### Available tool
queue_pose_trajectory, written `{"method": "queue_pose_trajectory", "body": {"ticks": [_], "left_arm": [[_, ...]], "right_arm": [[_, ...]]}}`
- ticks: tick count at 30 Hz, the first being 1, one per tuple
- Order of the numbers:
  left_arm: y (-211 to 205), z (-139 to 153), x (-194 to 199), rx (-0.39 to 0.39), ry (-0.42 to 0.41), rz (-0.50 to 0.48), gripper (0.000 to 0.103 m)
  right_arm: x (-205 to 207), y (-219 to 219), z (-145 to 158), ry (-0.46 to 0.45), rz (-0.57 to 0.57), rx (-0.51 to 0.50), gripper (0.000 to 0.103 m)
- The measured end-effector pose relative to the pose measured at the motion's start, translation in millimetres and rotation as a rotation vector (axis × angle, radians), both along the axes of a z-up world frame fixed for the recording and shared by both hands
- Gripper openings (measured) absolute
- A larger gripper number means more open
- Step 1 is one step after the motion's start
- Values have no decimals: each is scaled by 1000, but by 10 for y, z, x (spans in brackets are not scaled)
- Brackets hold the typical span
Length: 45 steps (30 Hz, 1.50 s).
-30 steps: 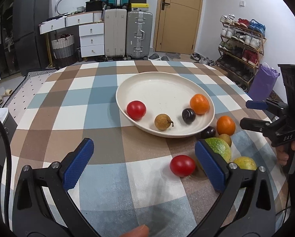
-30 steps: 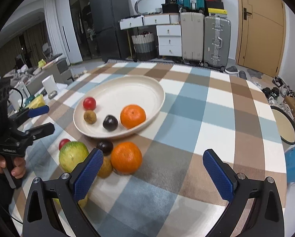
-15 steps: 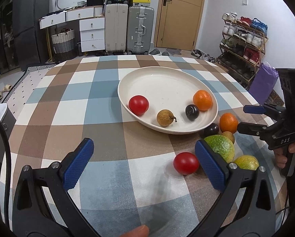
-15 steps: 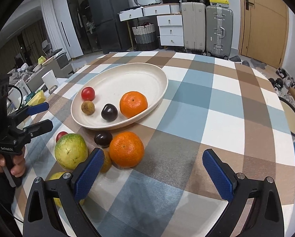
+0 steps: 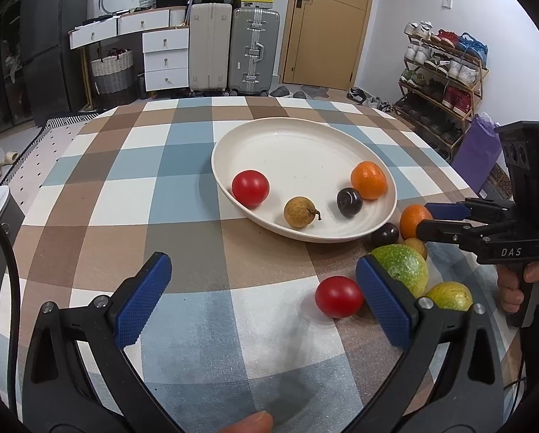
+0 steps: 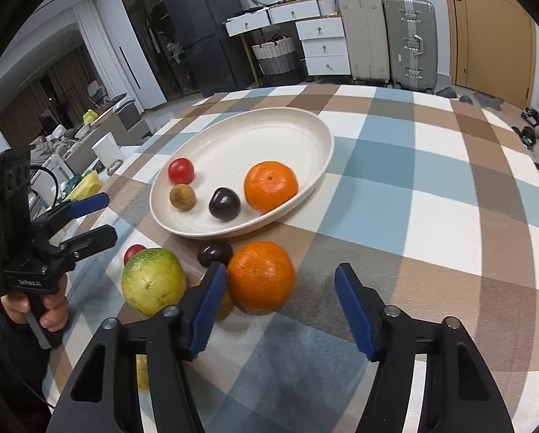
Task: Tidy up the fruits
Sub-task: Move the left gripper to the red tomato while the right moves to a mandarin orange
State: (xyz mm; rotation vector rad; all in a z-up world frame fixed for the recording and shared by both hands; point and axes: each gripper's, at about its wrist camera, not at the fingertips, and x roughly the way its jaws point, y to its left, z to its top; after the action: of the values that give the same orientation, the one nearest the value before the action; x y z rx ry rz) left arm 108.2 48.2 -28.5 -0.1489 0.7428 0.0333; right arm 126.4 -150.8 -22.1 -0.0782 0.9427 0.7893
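there, r gripper [image 6: 280, 310] closing near orange [image 6: 260, 275]

Two round red tomatoes [image 5: 250, 187], two oranges [image 6: 270, 185], two dark plums [image 6: 224, 203], two brown longans [image 5: 299, 211], two green-yellow guavas [image 5: 401, 267], one cream oval plate [image 5: 298, 137].

plate [image 5: 341, 133]: matt | tomato [image 5: 338, 296]: glossy (smooth) | tablecloth [image 5: 132, 195]: cloth

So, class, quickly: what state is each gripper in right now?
Left gripper: open, holding nothing.
Right gripper: open, jaws have just been closing, orange between them, not visibly pressed.
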Motion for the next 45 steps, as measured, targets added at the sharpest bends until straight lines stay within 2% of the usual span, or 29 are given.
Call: {"method": "queue_pose_trajectory", "body": {"ticks": [8, 18, 26, 29, 32, 33, 35, 40, 42, 45], "left_arm": [[-18, -15, 15, -10, 10, -14, 102], [-85, -82, 41, -20, 62, -77, 102], [-266, -190, 62, 48, 124, -139, 102], [-280, -220, 88, 51, 139, -145, 100], [-288, -239, 104, 43, 150, -155, 91], [-286, -254, 120, 38, 160, -161, 82], [-291, -257, 127, 35, 160, -168, 78], [-314, -236, 108, 9, 143, -220, 52], [-321, -232, 108, 2, 141, -232, 48], [-335, -216, 96, -13, 129, -256, 32]], "right_arm": [[-28, 24, 0, 5, 19, 33, 41], [-48, -67, 89, -44, -24, 45, 39], [-38, -91, 107, -48, -28, 60, 39], [-35, -89, 94, -45, -29, 55, 39], [-42, -74, 84, -45, -24, 50, 39], [-46, -69, 86, -47, -22, 49, 39], [-57, -60, 94, -52, -17, 48, 39], [-76, -35, 79, -47, -4, 48, 39], [-86, -26, 78, -45, 0, 49, 39], [-100, -8, 93, -45, 11, 53, 39]]}}
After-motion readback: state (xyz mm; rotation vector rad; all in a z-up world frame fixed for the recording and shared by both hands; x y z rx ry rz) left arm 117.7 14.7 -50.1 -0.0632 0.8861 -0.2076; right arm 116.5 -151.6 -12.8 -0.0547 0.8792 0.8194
